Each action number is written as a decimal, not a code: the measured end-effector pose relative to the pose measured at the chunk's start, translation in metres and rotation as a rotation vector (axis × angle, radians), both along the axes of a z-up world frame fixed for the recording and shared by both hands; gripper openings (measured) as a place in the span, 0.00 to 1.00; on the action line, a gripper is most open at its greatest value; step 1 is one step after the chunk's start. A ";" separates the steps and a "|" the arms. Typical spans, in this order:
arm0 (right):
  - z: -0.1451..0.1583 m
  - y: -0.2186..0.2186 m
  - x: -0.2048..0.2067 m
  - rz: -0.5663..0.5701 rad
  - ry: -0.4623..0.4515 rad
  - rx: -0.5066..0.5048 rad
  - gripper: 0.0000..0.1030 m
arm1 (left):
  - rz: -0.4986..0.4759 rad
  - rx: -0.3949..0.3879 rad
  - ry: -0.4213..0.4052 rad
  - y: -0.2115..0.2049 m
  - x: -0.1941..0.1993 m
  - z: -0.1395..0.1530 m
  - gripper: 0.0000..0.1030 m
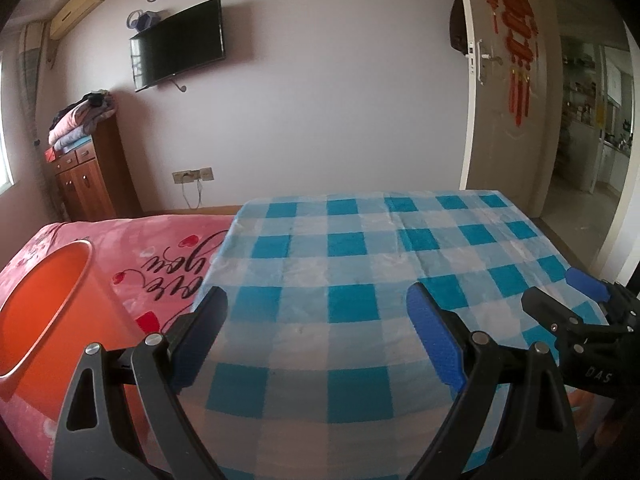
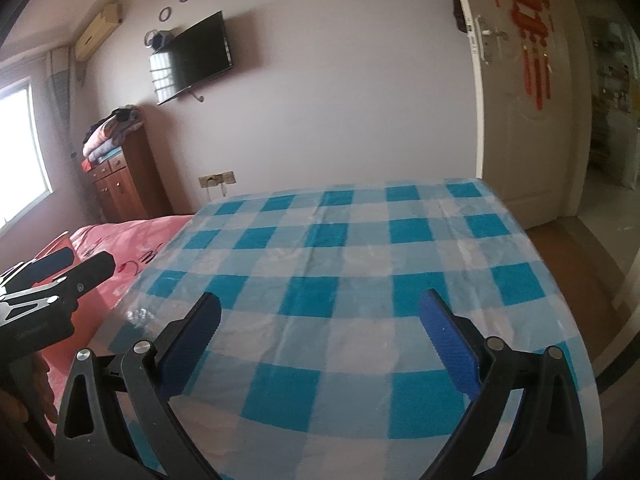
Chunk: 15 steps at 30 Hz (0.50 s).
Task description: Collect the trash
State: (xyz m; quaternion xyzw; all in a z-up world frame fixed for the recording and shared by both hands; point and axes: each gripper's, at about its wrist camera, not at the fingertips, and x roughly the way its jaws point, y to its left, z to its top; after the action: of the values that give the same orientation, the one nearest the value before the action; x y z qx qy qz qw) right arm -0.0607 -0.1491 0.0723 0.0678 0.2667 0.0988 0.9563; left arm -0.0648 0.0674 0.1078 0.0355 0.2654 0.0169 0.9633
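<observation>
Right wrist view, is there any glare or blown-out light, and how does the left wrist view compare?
Right wrist view: the window is blown out white, with small glints on the checked tablecloth. Left wrist view: flatter, hazy light, no glare; straight edges like the door bow from fisheye distortion.

Checked tablecloth (image 1: 360, 248), pink bedspread (image 1: 160, 248) — wall television (image 1: 178, 44)

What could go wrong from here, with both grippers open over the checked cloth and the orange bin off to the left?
1. The plastic-covered checked cloth looks slick and wrinkled; a low pass might snag it.
2. The right gripper sits close beside the left gripper, so they could collide.
3. The orange bin rests on the soft pink bedding and may tip if bumped.
</observation>
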 end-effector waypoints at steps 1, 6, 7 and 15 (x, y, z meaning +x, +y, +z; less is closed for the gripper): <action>-0.001 -0.003 0.001 -0.007 0.001 0.004 0.95 | -0.001 0.002 0.001 -0.003 0.002 -0.001 0.89; -0.007 -0.020 0.001 -0.046 0.003 -0.003 0.95 | -0.017 -0.022 0.010 -0.019 0.010 -0.007 0.89; -0.009 -0.024 0.001 -0.053 0.004 -0.003 0.95 | -0.021 -0.030 0.013 -0.021 0.011 -0.008 0.89; -0.016 -0.046 0.002 -0.102 0.007 -0.012 0.95 | -0.062 -0.036 0.024 -0.049 0.022 -0.018 0.89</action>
State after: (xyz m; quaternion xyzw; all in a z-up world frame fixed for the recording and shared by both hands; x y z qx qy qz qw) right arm -0.0589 -0.1953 0.0558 0.0760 0.2666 0.0480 0.9596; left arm -0.0426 0.0185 0.0898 0.0267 0.2758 -0.0183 0.9607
